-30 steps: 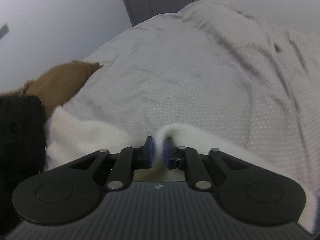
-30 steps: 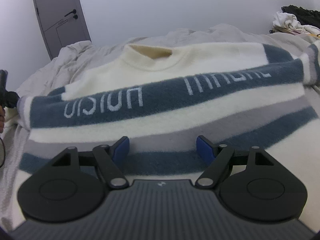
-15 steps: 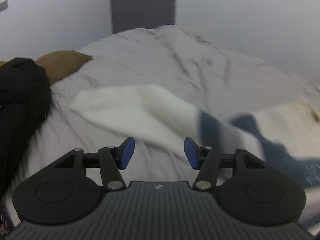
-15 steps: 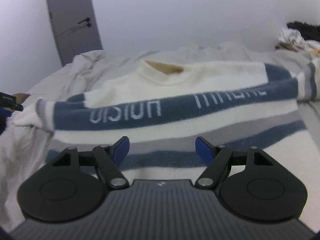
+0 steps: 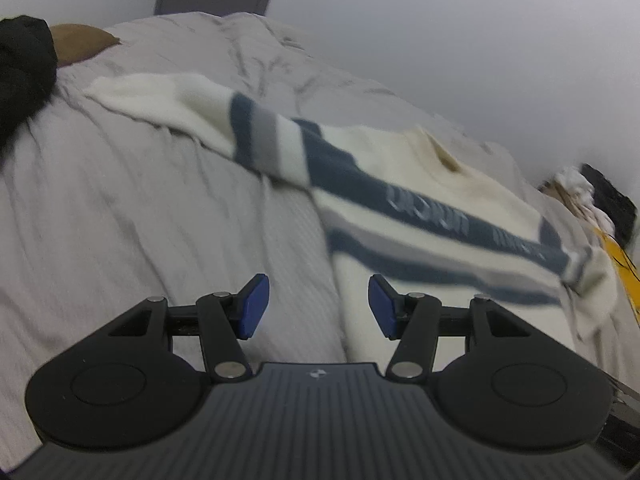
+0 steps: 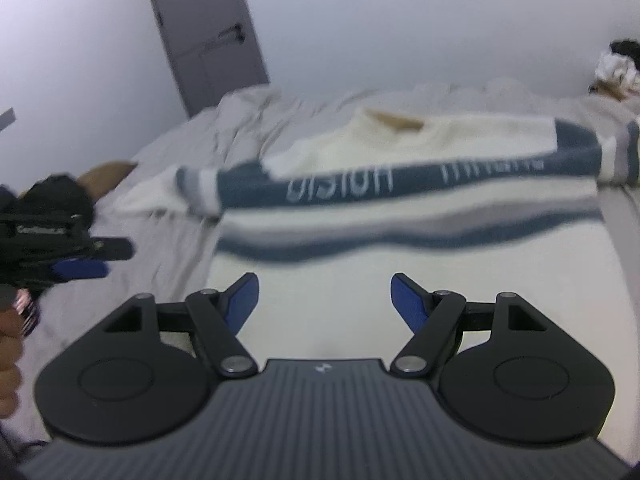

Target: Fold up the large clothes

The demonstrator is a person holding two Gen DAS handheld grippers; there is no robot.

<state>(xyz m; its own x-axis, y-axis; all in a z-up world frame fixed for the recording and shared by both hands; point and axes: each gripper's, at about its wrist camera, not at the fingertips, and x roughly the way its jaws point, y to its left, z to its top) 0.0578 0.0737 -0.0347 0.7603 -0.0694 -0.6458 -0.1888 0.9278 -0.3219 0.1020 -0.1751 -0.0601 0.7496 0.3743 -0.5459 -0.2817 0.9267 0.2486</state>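
Bed (image 5: 120, 208): sweater (image 6: 400, 280) spread flat.
Left gripper (image 5: 318, 306): I've just released the sleeve (image 5: 168, 96).
Right gripper (image 6: 324, 300): released, empty.
Next: likely folding sleeves inward.

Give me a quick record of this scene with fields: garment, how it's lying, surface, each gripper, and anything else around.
garment: striped sweater
lying: spread flat, front up, sleeves out to both sides
surface: grey bedspread
left gripper: open, empty, above the sweater's edge
right gripper: open, empty, over the sweater's lower part
other: black garment, brown cushion, door, clothes pile
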